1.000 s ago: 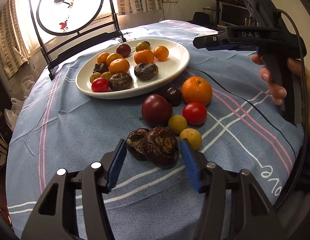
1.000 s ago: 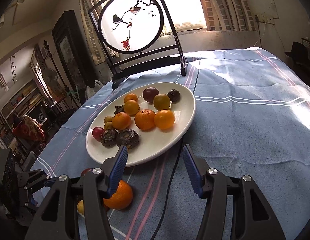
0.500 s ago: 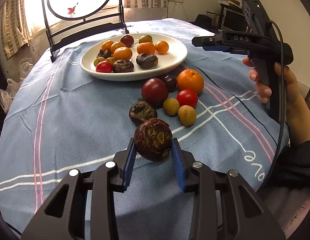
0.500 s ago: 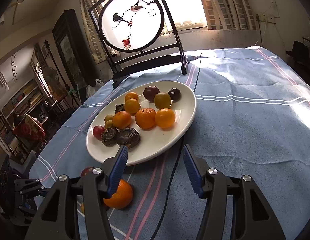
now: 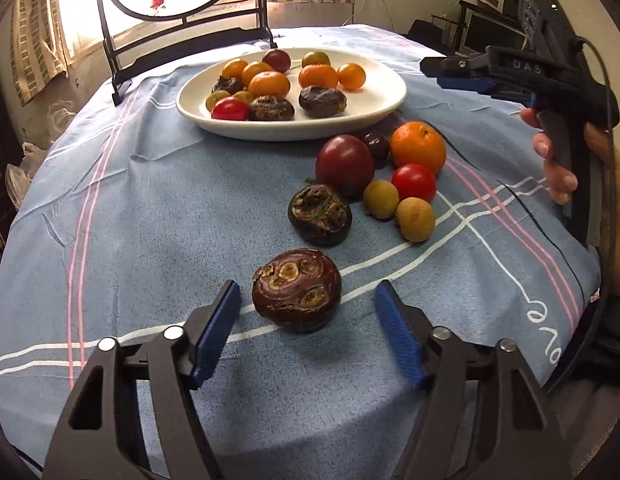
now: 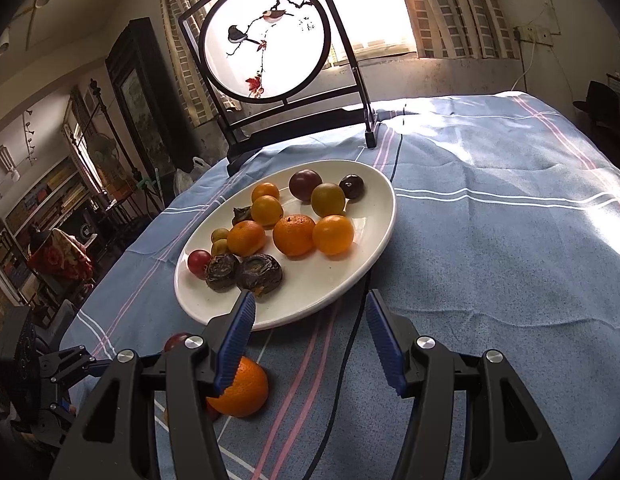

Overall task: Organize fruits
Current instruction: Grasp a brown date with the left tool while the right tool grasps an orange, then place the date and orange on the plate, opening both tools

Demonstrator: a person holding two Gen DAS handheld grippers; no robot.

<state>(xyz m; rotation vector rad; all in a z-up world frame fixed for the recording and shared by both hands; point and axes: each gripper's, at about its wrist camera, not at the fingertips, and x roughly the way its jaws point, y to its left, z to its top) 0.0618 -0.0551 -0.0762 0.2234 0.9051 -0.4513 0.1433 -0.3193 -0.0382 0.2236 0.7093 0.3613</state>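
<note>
A dark brown water chestnut (image 5: 297, 290) lies on the blue tablecloth between the open fingers of my left gripper (image 5: 308, 328), touching neither. Beyond it lie a second chestnut (image 5: 319, 214), a dark red plum (image 5: 344, 159), an orange (image 5: 417, 147), a red tomato (image 5: 413, 182) and two yellow-brown fruits (image 5: 415, 219). A white oval plate (image 5: 373, 118) holds several fruits. My right gripper (image 6: 308, 338) is open and empty, hovering over the cloth just in front of the plate's rim (image 6: 310, 312); the orange (image 6: 240, 390) lies below its left finger.
A black-framed round bird screen (image 6: 266, 40) stands at the table's far edge behind the plate. A black cable (image 6: 341, 376) runs across the cloth under my right gripper. The right gripper and the hand holding it (image 5: 549, 92) show at the right of the left wrist view.
My left gripper closed on the water chestnut and lifted it, then opened; the chestnut now rests on the cloth nearer the front, apart from the second one. The right gripper has barely moved.
</note>
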